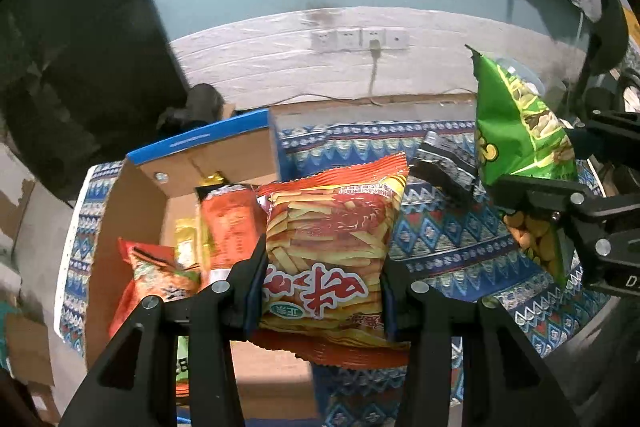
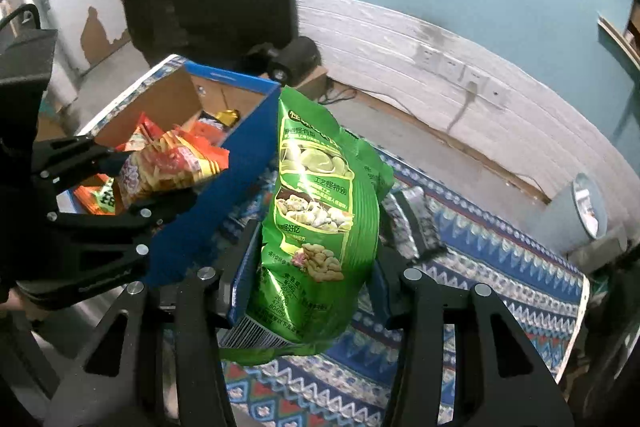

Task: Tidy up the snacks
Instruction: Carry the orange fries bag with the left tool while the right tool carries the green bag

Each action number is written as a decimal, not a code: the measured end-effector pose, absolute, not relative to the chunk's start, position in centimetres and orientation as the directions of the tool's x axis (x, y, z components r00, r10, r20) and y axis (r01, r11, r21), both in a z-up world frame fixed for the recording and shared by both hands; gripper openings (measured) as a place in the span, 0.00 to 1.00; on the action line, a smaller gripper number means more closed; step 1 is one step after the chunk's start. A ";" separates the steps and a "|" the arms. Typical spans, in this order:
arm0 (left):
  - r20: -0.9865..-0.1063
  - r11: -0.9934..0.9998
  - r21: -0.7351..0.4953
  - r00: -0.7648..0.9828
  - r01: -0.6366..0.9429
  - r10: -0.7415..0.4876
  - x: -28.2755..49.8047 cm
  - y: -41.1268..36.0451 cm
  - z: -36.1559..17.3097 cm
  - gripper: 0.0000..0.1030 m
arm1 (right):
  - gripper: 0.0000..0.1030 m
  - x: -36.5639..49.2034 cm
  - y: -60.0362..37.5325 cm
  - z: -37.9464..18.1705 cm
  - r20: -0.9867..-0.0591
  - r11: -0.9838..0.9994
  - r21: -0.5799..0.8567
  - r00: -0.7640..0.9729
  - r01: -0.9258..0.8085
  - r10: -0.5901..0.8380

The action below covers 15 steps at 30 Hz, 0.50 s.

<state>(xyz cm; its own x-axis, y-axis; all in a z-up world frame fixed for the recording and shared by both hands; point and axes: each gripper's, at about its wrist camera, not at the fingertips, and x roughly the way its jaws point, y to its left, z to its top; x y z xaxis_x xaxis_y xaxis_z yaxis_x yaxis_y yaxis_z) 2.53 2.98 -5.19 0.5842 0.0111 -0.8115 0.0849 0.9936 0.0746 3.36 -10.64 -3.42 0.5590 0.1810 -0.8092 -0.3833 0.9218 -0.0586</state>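
Observation:
My left gripper (image 1: 322,267) is shut on an orange fries snack bag (image 1: 332,243) and holds it over the right edge of an open cardboard box (image 1: 136,211) with a blue outside. The box holds several orange and gold snack packs (image 1: 224,223). My right gripper (image 2: 310,267) is shut on a green snack bag (image 2: 320,211) and holds it upright above the patterned cloth, right of the box (image 2: 224,195). The left gripper with the orange bag (image 2: 168,171) shows at the left of the right wrist view. The green bag (image 1: 516,131) shows at the right of the left wrist view.
A blue patterned cloth (image 1: 448,251) covers the table. A dark silvery packet (image 1: 444,163) lies on it behind the bags; it also shows in the right wrist view (image 2: 416,223). A white wall with sockets (image 1: 360,39) stands behind. A round grey object (image 2: 588,207) sits at the cloth's far right.

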 end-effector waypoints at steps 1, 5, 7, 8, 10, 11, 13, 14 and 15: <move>-0.812 0.994 0.071 0.584 0.078 0.012 2.5 3.4 -5.2 0.45 | 0.46 3.5 -10.2 -3.5 -0.809 0.919 -0.059 0.558 -0.390 0.184; -0.813 0.998 0.055 0.582 0.036 0.024 2.4 5.6 -5.2 0.45 | 0.46 4.2 -8.2 -3.4 -0.810 0.907 -0.059 0.551 -0.418 0.201; -0.810 0.999 0.046 0.585 0.018 0.027 2.2 6.5 -5.0 0.45 | 0.46 4.5 -7.2 -3.4 -0.809 0.901 -0.062 0.550 -0.430 0.207; -0.810 0.999 0.043 0.586 0.011 0.029 2.1 7.0 -5.0 0.45 | 0.46 4.6 -6.9 -3.4 -0.809 0.898 -0.062 0.549 -0.435 0.210; -0.807 0.999 0.042 0.589 -0.003 0.036 2.0 7.7 -4.8 0.45 | 0.46 4.9 -6.0 -3.4 -0.809 0.894 -0.062 0.547 -0.445 0.216; -0.805 0.999 0.045 0.592 -0.013 0.044 1.9 8.1 -4.7 0.45 | 0.46 5.0 -5.5 -3.4 -0.810 0.890 -0.063 0.545 -0.451 0.219; -0.799 0.998 0.050 0.598 -0.034 0.061 1.8 9.1 -4.5 0.45 | 0.46 5.3 -4.5 -3.4 -0.809 0.884 -0.066 0.543 -0.462 0.224; -0.797 0.998 0.050 0.600 -0.044 0.066 1.8 9.6 -4.4 0.45 | 0.46 5.5 -4.0 -3.4 -0.809 0.882 -0.066 0.543 -0.467 0.227; -0.795 0.997 0.048 0.602 -0.054 0.070 1.7 10.1 -4.3 0.45 | 0.46 5.8 -3.5 -3.4 -0.808 0.880 -0.065 0.542 -0.471 0.231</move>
<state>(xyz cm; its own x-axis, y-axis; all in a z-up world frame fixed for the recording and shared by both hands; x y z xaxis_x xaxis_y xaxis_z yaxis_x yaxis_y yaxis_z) 1.73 10.10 -4.28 0.6021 0.0704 -0.7953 -0.0536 0.9974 0.0477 5.80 -3.50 -3.36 0.5424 0.2307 -0.8078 -0.4707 0.8799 -0.0647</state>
